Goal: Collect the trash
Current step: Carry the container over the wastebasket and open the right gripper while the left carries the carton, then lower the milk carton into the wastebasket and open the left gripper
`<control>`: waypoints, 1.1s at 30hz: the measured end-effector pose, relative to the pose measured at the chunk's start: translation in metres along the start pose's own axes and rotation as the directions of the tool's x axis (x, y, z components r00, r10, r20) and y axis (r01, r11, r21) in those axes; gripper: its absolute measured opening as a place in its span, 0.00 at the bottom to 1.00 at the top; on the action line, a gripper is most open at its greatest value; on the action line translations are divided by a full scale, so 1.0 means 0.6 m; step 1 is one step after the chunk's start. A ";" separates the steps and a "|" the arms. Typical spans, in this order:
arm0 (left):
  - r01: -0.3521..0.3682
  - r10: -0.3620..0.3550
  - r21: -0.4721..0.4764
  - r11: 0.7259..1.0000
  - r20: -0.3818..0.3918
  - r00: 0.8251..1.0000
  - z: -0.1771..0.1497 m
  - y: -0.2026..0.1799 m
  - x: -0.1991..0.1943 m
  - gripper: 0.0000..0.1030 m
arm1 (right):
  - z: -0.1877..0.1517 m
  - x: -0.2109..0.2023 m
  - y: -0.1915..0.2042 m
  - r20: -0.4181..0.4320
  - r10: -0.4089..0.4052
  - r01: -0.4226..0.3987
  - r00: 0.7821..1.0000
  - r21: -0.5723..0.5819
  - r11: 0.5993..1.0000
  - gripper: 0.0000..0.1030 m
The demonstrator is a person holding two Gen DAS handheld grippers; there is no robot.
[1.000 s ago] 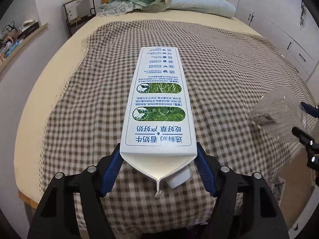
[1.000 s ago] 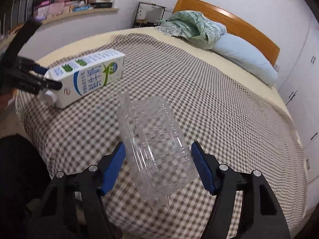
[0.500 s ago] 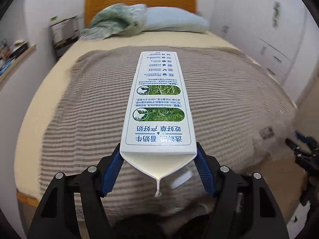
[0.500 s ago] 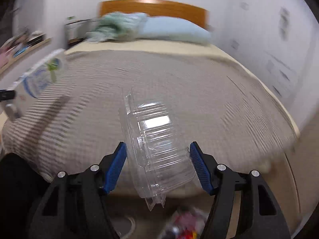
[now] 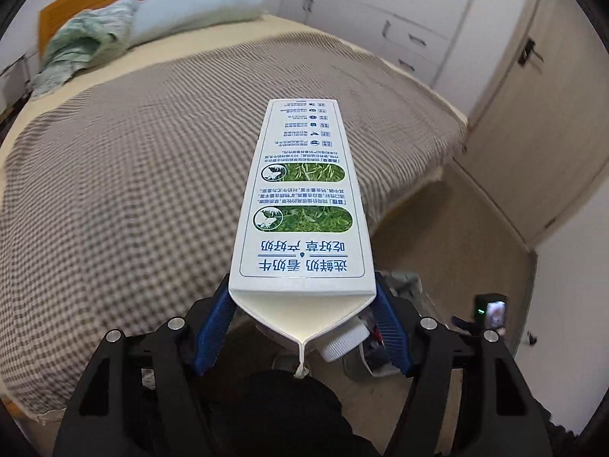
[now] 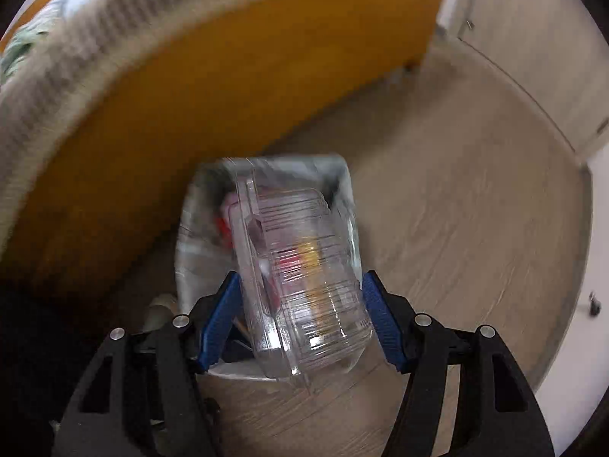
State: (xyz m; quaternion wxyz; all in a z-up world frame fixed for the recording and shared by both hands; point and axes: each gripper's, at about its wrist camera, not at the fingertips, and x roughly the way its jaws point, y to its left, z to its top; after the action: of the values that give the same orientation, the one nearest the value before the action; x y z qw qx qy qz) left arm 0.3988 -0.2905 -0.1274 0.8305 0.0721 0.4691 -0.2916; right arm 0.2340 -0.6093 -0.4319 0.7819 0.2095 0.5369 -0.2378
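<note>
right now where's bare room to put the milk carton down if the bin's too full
The checked blanket between the pillow and the bed's foot is bare, as is the wood floor between bed frame and wall. The trash bin under the clear plastic box is crowded.

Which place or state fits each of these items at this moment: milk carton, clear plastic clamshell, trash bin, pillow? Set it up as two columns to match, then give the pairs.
Column one:
1. milk carton
2. clear plastic clamshell
3. trash bin
4. pillow

Column two:
A. on the floor beside the bed frame, with a liner in it
B. clamped in the left gripper, cap end toward the camera
C. at the head of the bed
D. clamped in the right gripper, above the bin

Pairs: 1-B, 2-D, 3-A, 4-C
</note>
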 end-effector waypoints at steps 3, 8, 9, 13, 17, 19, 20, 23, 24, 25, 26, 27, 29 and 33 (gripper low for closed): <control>0.007 -0.005 0.046 0.999 -0.042 0.999 -0.006 -0.033 0.025 0.64 | 0.006 0.062 -0.007 -0.016 0.030 -0.029 0.999 0.067 0.997 0.62; 0.010 -0.003 0.083 0.997 -0.088 0.996 -0.010 -0.068 0.067 0.64 | 0.006 0.182 0.002 -0.145 0.088 -0.079 0.986 0.069 0.995 0.62; 0.014 -0.004 0.094 0.995 -0.102 0.995 -0.010 -0.078 0.076 0.64 | 0.010 0.187 0.011 -0.142 0.076 -0.070 0.987 0.047 0.996 0.62; 0.001 0.017 0.159 0.987 -0.112 0.994 -0.013 -0.118 0.103 0.65 | 0.032 0.179 0.024 -0.179 0.101 -0.102 0.979 0.007 0.995 0.75; 0.033 -0.008 0.191 0.981 -0.126 0.992 -0.008 -0.158 0.119 0.65 | 0.036 0.128 0.006 -0.150 0.206 -0.204 0.967 0.029 0.978 0.76; 0.065 -0.038 0.190 0.980 -0.142 0.989 -0.011 -0.178 0.120 0.65 | 0.033 0.082 -0.016 -0.088 0.240 -0.236 0.967 0.052 0.970 0.76; 0.083 -0.056 0.198 0.977 -0.140 0.989 -0.013 -0.189 0.116 0.65 | 0.033 0.062 -0.031 -0.059 0.251 -0.247 0.966 0.069 0.967 0.76; 0.122 -0.093 0.214 0.969 -0.142 0.986 -0.023 -0.221 0.115 0.65 | 0.040 -0.002 -0.084 0.033 0.231 -0.233 0.972 0.125 0.964 0.76; 0.136 -0.105 0.205 0.969 -0.153 0.983 -0.028 -0.231 0.121 0.65 | 0.040 -0.021 -0.110 0.057 0.213 -0.220 0.975 0.158 0.963 0.76; 0.156 -0.124 0.176 0.972 -0.182 0.975 -0.035 -0.241 0.132 0.65 | 0.042 -0.032 -0.127 0.066 0.209 -0.218 0.976 0.179 0.959 0.76; 0.172 -0.139 0.142 0.975 -0.213 0.967 -0.040 -0.251 0.147 0.65 | 0.043 -0.045 -0.140 0.073 0.205 -0.216 0.976 0.200 0.956 0.76; 0.195 -0.166 0.084 0.977 -0.273 0.948 -0.052 -0.265 0.176 0.65 | 0.042 -0.056 -0.162 0.079 0.194 -0.208 0.978 0.227 0.951 0.76; 0.213 -0.194 0.013 0.977 -0.360 0.913 -0.079 -0.293 0.224 0.65 | 0.037 -0.065 -0.181 0.084 0.182 -0.198 0.980 0.252 0.947 0.76; 0.233 -0.259 -0.113 0.966 -0.459 0.850 -0.110 -0.332 0.326 0.65 | 0.009 -0.094 -0.216 0.100 0.173 -0.195 0.980 0.283 0.939 0.76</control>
State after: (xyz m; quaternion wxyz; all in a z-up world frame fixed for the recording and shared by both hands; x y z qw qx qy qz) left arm 0.3163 -0.5095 -0.2939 0.6496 0.0577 0.6690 -0.3565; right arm 0.1432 -0.7077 -0.3864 0.7805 0.3630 0.4448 -0.2476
